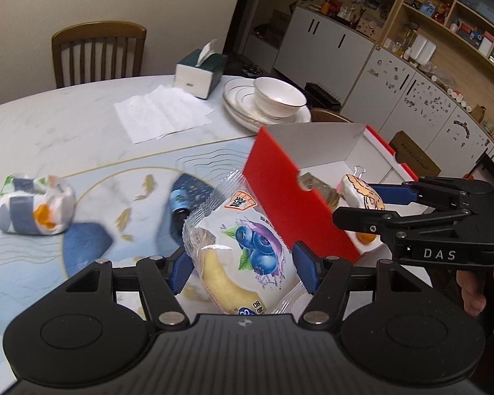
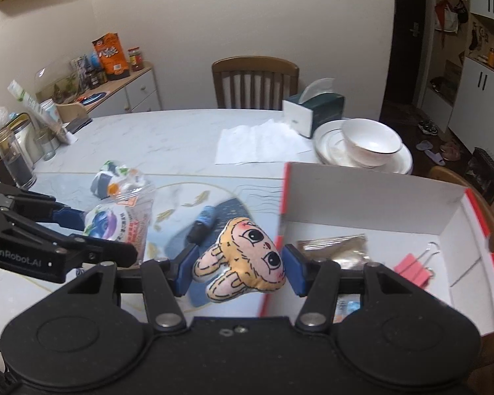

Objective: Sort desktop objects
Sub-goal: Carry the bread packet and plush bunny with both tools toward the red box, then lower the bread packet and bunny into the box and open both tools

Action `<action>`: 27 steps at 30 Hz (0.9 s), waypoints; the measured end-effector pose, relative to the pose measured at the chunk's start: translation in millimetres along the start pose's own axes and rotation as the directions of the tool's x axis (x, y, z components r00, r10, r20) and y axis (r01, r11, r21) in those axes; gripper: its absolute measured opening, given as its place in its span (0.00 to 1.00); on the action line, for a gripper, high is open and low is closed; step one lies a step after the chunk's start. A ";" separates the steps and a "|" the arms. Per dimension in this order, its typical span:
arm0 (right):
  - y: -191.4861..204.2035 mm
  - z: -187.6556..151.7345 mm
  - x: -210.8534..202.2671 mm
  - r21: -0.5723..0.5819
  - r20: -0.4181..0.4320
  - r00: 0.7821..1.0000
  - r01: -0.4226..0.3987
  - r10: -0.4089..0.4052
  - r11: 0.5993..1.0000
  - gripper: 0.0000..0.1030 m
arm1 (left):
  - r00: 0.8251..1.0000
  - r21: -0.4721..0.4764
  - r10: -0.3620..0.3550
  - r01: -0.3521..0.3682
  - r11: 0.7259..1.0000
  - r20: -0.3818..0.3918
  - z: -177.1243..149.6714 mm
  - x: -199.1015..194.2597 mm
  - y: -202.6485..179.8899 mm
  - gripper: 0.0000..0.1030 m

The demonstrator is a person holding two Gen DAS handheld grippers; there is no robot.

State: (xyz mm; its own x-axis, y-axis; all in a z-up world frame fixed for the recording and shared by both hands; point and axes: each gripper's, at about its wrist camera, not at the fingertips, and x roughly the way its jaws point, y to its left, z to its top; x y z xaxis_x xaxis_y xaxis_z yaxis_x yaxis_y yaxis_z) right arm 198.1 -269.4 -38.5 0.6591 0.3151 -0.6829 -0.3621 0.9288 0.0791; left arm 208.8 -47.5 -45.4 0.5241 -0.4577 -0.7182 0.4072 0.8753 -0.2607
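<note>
My left gripper is shut on a blueberry snack packet, held above the patterned mat just left of the red-and-white box. My right gripper is shut on a plush bunny face toy, held over the box's left wall. In the left wrist view the toy hangs over the box interior. The box holds a silver sachet and a pink binder clip. A small blue-capped bottle and a wrapped packet lie on the mat.
A stack of white plates with a bowl, a tissue box and a paper sheet sit at the table's far side. A wooden chair stands behind. Jars and containers stand at the table's left end.
</note>
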 end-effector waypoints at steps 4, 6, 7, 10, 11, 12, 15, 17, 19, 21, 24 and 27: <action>-18.5 -1.9 -5.5 0.009 0.010 1.000 0.010 -0.010 1.000 0.53 | 1.000 0.019 -0.003 0.003 1.000 0.004 6.5 6.1 -17.8 0.62; -28.2 -2.7 -8.1 0.014 0.016 1.000 0.015 -0.015 1.000 0.53 | 1.000 0.031 -0.006 0.006 0.999 0.007 10.1 9.4 -27.2 0.62; -33.0 -3.1 -9.5 0.017 0.018 1.000 0.018 -0.018 1.000 0.53 | 1.000 0.037 -0.008 0.008 0.999 0.009 11.9 11.0 -32.0 0.62; -46.9 -4.7 -12.9 0.025 0.027 0.999 0.025 -0.026 0.999 0.53 | 1.000 0.058 -0.011 0.010 0.998 0.016 17.1 14.8 -46.5 0.62; -50.8 -5.4 -14.1 0.027 0.029 0.999 0.028 -0.029 0.999 0.53 | 1.000 0.063 -0.013 0.011 0.998 0.018 18.5 16.2 -50.9 0.62; -54.6 -6.0 -14.7 0.029 0.031 0.999 0.030 -0.031 0.999 0.53 | 1.000 0.066 -0.014 0.013 0.998 0.019 20.2 17.7 -55.2 0.62; -65.9 -8.1 -18.0 0.034 0.036 0.999 0.034 -0.035 0.999 0.53 | 1.000 0.081 -0.019 0.017 0.997 0.021 24.6 22.2 -67.6 0.62; -73.4 -9.3 -20.1 0.037 0.039 0.998 0.038 -0.039 0.999 0.53 | 1.000 0.092 -0.022 0.020 0.996 0.023 27.1 25.1 -75.0 0.62; -79.8 -10.4 -22.0 0.039 0.042 0.998 0.044 -0.046 0.998 0.53 | 0.999 0.103 -0.024 0.021 0.994 0.023 29.1 27.6 -82.1 0.62; -85.9 -11.3 -23.6 0.043 0.044 0.998 0.051 -0.053 0.998 0.53 | 0.999 0.113 -0.026 0.023 0.993 0.024 30.6 30.2 -89.1 0.62; -95.9 -13.4 -25.8 0.047 0.047 0.997 0.066 -0.069 0.997 0.53 | 0.999 0.130 -0.032 0.029 0.991 0.017 32.8 36.0 -98.8 0.62; -107.4 -16.5 -28.0 0.054 0.047 0.995 0.084 -0.086 0.995 0.53 | 0.999 0.154 -0.039 0.037 0.987 0.005 35.1 44.3 -109.9 0.62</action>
State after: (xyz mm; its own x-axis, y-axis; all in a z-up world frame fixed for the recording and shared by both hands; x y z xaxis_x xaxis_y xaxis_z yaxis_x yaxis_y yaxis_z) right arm 207.7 -381.2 -39.9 0.7183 0.2425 -0.6520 -0.2693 0.9611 0.0608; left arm 213.5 -169.5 -25.9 0.5115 -0.4919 -0.7046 0.5366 0.8232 -0.1852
